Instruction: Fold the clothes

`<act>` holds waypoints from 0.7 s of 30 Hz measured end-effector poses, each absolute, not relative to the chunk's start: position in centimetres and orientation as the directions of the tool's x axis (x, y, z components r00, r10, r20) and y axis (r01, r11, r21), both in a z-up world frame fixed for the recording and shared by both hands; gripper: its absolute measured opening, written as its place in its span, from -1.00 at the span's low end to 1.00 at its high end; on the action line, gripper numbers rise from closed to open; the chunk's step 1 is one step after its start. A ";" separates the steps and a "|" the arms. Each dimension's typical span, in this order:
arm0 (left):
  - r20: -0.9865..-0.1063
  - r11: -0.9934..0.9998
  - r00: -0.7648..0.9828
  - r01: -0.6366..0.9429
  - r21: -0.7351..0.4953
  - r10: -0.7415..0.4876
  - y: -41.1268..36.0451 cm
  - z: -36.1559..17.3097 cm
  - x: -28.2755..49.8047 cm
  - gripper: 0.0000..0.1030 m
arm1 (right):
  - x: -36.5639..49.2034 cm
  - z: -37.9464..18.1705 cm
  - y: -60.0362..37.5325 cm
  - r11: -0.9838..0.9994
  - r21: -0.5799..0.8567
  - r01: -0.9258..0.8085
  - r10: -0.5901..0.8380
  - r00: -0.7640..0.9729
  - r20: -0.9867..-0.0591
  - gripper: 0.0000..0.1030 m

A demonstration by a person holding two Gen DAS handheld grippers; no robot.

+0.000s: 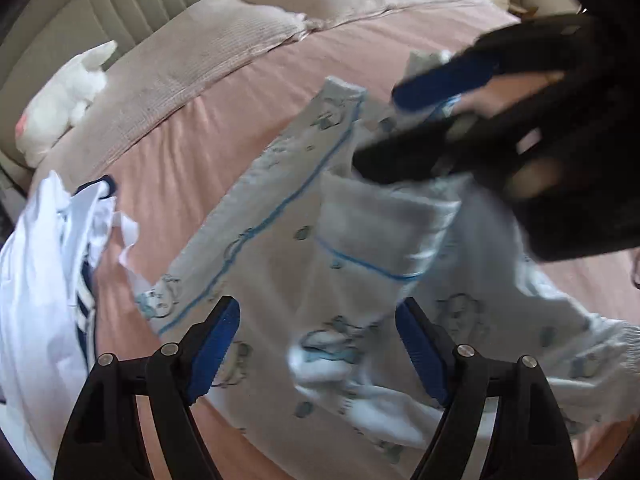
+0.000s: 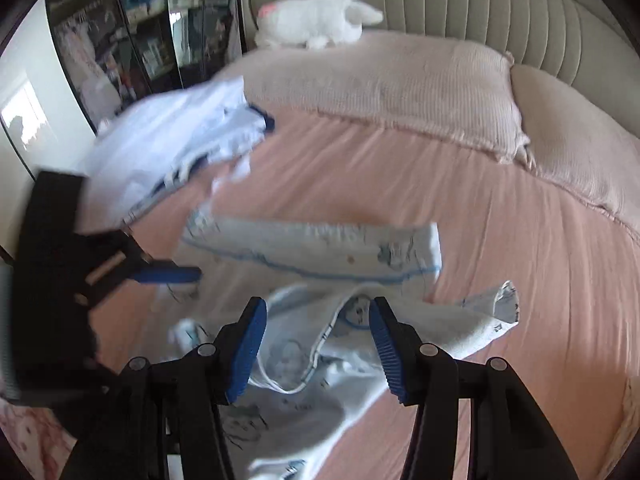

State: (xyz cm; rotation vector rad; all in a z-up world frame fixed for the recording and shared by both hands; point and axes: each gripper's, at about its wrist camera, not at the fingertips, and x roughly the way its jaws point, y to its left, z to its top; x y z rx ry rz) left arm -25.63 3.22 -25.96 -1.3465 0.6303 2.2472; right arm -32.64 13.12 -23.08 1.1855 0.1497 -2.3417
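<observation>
On the pink bedsheet, the pale-blue printed baby sleepsuit is lying spread beneath both tools, its long axis running away from the left gripper, whose jaws are hanging wide and empty. The right gripper is hovering half-open, gripping nothing; open sheet lies rightward.

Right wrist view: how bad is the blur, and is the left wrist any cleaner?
Right wrist view: the pale blue printed garment and the left tool smear; the plush toy is soft too. Left wrist view: the right tool is streaked, while its own left tool and the garment's blue piping stay crisper. Both views bow at the fisheye edges.
</observation>
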 end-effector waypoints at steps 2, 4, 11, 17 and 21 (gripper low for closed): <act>-0.885 -0.864 -0.410 -0.503 0.018 0.220 0.5 -25.0 -26.7 0.41 | -32.3 -22.0 13.8 -0.871 0.138 0.471 -0.396 -0.508 -0.765 0.12; -0.857 -0.867 -0.406 -0.491 -0.089 0.317 -1.1 -24.2 -26.8 0.40 | -32.0 -21.9 14.5 -0.873 0.140 0.467 -0.388 -0.493 -0.779 0.18; -0.815 -0.750 -0.390 -0.657 -0.079 0.428 2.5 -23.7 -25.8 0.40 | -33.1 -24.3 16.8 -0.903 0.038 0.427 -0.260 -0.476 -0.840 0.17; -0.861 -0.722 -0.358 -0.692 -0.016 0.362 6.4 -26.2 -27.8 -0.42 | -35.8 -26.4 21.5 -0.927 0.247 0.283 -0.344 -0.377 -0.860 0.01; -0.833 -0.763 -0.366 -0.639 -0.100 0.416 4.2 -25.2 -28.7 -0.67 | -35.3 -26.0 23.4 -0.957 0.203 0.208 -0.277 -0.443 -0.853 0.02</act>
